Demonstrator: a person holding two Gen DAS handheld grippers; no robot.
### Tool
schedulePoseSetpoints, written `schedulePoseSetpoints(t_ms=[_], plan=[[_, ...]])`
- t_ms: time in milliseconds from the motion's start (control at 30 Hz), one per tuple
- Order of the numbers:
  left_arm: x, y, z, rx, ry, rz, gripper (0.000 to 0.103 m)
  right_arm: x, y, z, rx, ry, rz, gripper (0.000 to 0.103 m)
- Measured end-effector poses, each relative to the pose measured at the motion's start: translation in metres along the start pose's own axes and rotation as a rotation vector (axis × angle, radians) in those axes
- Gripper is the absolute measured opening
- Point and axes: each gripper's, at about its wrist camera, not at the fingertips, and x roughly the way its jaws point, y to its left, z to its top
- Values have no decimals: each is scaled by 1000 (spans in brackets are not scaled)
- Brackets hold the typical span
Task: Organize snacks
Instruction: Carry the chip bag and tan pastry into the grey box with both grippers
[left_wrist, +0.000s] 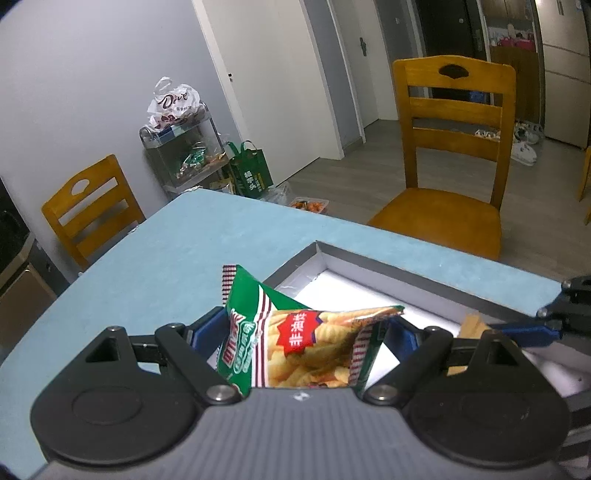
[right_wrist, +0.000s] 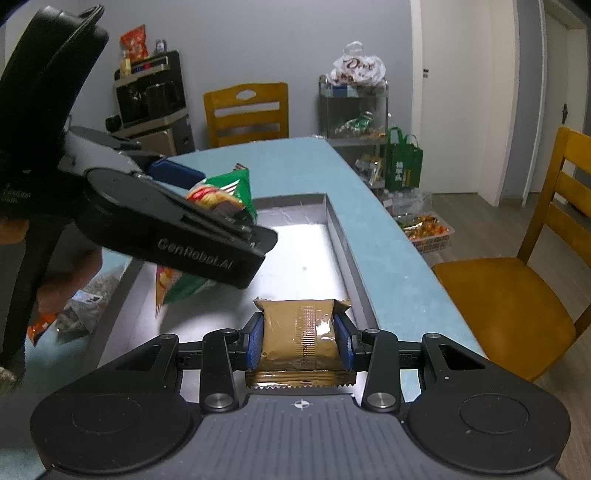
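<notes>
My left gripper (left_wrist: 303, 332) is shut on a green chips bag (left_wrist: 295, 347) and holds it above the near left part of a shallow grey box with a white floor (left_wrist: 369, 291). The bag and left gripper also show in the right wrist view (right_wrist: 221, 192). My right gripper (right_wrist: 300, 339) is shut on a brown snack packet (right_wrist: 299, 332) over the right side of the box (right_wrist: 343, 243). The packet's corner shows in the left wrist view (left_wrist: 472, 325).
The box lies on a blue table (left_wrist: 166, 258). More snack packets (right_wrist: 74, 310) lie on the table left of the box. Wooden chairs (left_wrist: 450, 155) (right_wrist: 517, 280) stand around. A trolley with snacks (right_wrist: 351, 110) and a green bag (right_wrist: 402, 158) stand by the wall.
</notes>
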Motion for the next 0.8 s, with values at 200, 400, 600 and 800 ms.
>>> schedulePoseSetpoints(t_ms=[200, 400, 600, 800], plan=[[-3, 1, -17, 1, -23, -1, 83, 5, -1, -1, 3, 7, 18, 41], [-6, 2, -13, -31, -28, -31, 83, 9, -2, 3, 10, 3, 14, 41], [-20, -6, -9, -12, -47, -40, 84, 6, -3, 2, 16, 7, 3, 42], [-41, -6, -8, -23, -73, -66, 88, 3, -4, 2, 38, -4, -4, 45]])
